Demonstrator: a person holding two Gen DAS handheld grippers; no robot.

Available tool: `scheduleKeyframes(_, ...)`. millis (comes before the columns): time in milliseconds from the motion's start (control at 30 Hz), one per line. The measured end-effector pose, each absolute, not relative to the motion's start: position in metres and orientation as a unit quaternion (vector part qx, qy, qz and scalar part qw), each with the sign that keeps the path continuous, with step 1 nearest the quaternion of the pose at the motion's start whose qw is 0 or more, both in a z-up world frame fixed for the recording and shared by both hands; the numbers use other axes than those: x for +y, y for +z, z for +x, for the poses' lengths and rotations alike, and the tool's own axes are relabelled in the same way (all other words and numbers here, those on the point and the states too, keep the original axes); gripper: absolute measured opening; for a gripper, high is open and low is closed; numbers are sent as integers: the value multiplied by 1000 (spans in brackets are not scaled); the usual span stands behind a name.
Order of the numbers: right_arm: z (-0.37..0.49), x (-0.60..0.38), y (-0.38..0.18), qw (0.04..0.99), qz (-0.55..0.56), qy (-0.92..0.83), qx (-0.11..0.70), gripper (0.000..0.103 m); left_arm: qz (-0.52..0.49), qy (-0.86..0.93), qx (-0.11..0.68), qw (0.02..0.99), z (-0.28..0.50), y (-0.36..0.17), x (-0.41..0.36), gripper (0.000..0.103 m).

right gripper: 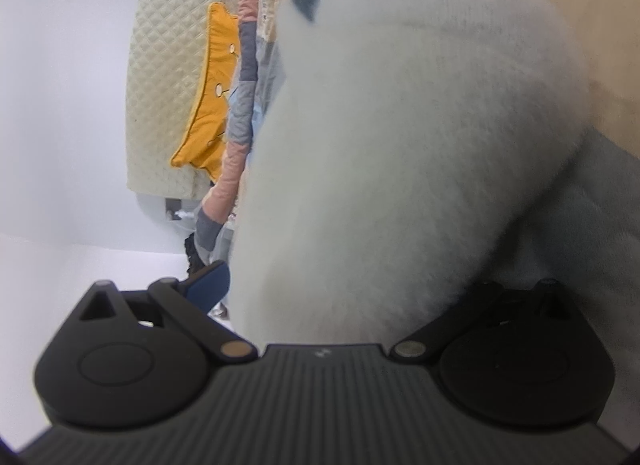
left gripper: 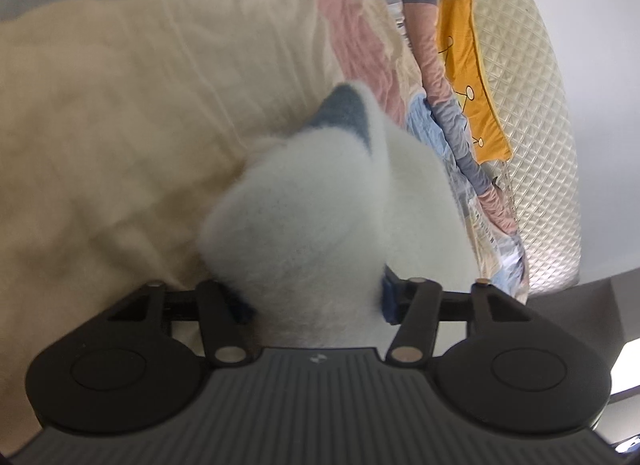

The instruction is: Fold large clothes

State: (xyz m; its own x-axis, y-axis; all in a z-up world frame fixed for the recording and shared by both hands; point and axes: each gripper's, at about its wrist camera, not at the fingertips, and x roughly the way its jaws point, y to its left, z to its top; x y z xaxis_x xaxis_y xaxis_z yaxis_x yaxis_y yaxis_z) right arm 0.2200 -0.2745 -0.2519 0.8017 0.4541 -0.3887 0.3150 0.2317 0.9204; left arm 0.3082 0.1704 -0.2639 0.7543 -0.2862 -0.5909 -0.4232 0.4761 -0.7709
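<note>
Fluffy white garment bunched up in both claws, over the bed

Left claw (left gripper: 316,301) is clamped on the garment (left gripper: 328,201); right claw (right gripper: 340,297) has fabric filling it, can't tell if it's pinching. I'd pull the edge taut, then lay it flat on the cream sheet (left gripper: 120,125) mid-left. Yellow pillow (left gripper: 468,77) upper right.

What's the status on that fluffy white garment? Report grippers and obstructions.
Left gripper closed on the fluffy white garment, fabric bunched between its pads. Right gripper has garment between its fingers; grip unclear. Nothing blocking on the cream bedspread.
</note>
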Motion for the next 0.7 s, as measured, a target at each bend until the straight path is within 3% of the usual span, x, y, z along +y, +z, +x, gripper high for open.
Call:
scheduleKeyframes(67,222,-276,-254,723,616,39,310,100,-497,43,344,796,308,-260,168,57)
scheduleKeyframes(167,233,-273,-255,743,578,29,336,79,-493,42,340,800,305,-259,167,56)
scheduleKeyframes(367,241,-272,-257,758,563,28,328,66,-484,33,330,810,305,-259,168,56)
scheduleKeyframes(433,242,-268,-246,792,517,37,324,56,-468,30,326,821,305,-255,167,55)
scheduleKeyframes(533,244,-262,-227,828,465,50,310,48,-446,24,317,836,300,-248,167,53)
scheduleKeyframes(700,240,-264,-208,850,439,75,282,45,-462,9,301,834,295,-243,172,52)
